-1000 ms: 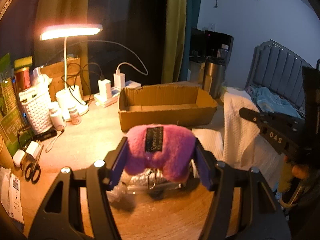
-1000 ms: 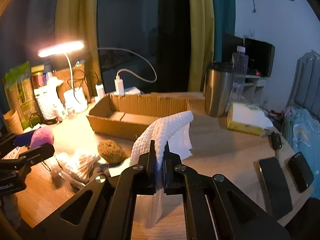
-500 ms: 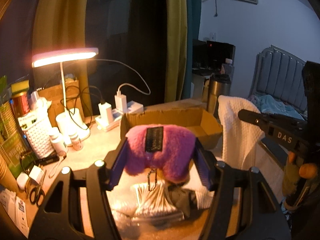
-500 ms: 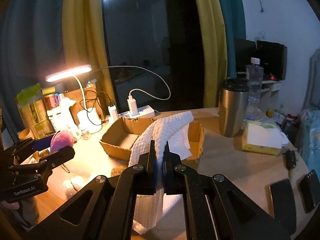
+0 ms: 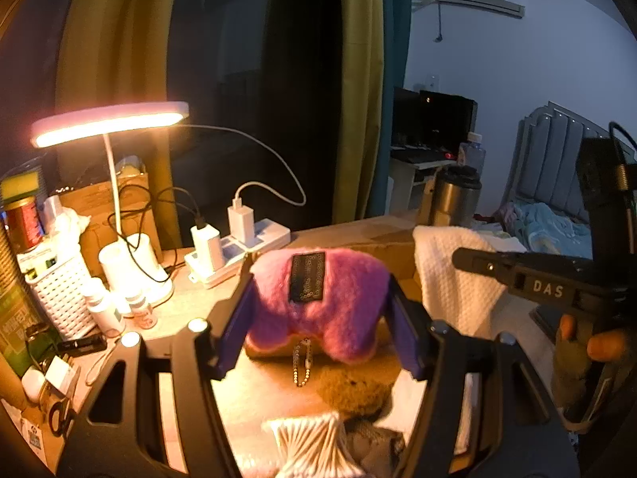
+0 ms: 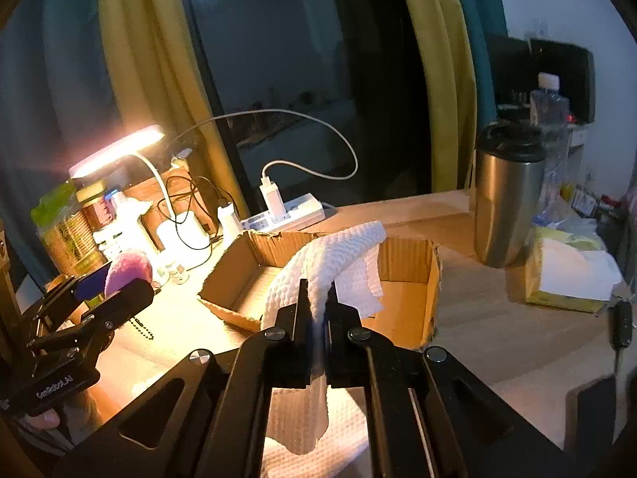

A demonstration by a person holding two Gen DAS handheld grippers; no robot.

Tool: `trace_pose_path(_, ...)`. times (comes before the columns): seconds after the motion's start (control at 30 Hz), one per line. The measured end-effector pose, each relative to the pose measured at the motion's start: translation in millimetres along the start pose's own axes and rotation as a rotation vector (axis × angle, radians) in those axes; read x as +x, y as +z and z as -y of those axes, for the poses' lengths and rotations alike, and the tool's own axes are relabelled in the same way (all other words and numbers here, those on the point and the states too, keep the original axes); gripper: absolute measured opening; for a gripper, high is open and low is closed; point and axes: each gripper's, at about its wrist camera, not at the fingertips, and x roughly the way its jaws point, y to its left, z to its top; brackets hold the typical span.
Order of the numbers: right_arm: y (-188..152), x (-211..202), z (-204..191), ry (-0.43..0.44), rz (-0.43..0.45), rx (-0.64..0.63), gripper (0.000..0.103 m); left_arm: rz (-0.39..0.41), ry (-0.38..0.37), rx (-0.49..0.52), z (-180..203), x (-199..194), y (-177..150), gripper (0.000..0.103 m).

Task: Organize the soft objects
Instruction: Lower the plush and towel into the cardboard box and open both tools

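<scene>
a: where was the pink plush toy [image 5: 318, 302]?
b: clamped between the blue pads of the left gripper [image 5: 318, 314], held up off the desk [image 6: 497, 330], its black label facing the camera and a ball chain hanging from its underside

a: and the white cloth [image 6: 338, 255]?
b: pinched in the right gripper [image 6: 316, 310], whose jaws were closed tight on a fold of it; the top arched forward over the near rim of the cardboard box [image 6: 414, 247], the rest hung down below the jaws

a: where did the box sit?
b: open-topped, toward the desk's middle, in front of both grippers, with the white power strip [image 6: 294, 209] behind it near the back edge

a: anything else soft?
b: a brown fuzzy lump [image 5: 354, 388] and a bag of cotton swabs [image 5: 314, 444] lay on the desk under the left gripper

a: and round about?
b: a lit desk lamp [image 5: 107, 121] at the back left, a steel tumbler [image 6: 507, 195] to the right of the box, a tissue pack [image 6: 565, 275] further right
</scene>
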Motion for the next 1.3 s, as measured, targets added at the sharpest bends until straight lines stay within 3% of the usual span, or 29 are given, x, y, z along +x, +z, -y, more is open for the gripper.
trace_pose_path(0.37, 18.3, 56.7, 45.0, 0.008, -0.119, 0.12, 0.005, -0.013, -0.021, 0.013, 7.9, 44.3, 13.7, 0.063)
trace_pose_path(0.67, 20.4, 90.7, 62.0, -0.043, -0.157, 0.107, 0.005, -0.067, -0.028, -0.003, 10.9, 84.2, 11.2, 0.063)
trace_pose_path(1.03, 3.2, 118.0, 52.5, -0.199, -0.153, -0.088, 0.005, -0.151, -0.03, -0.019, 18.5, 127.9, -0.7, 0.064)
trace_pose_path(1.3, -8.9, 129.5, 36.6, -0.238, -0.176, -0.215, 0.006, -0.203, -0.04, -0.027, 20.2, 147.7, -8.0, 0.065)
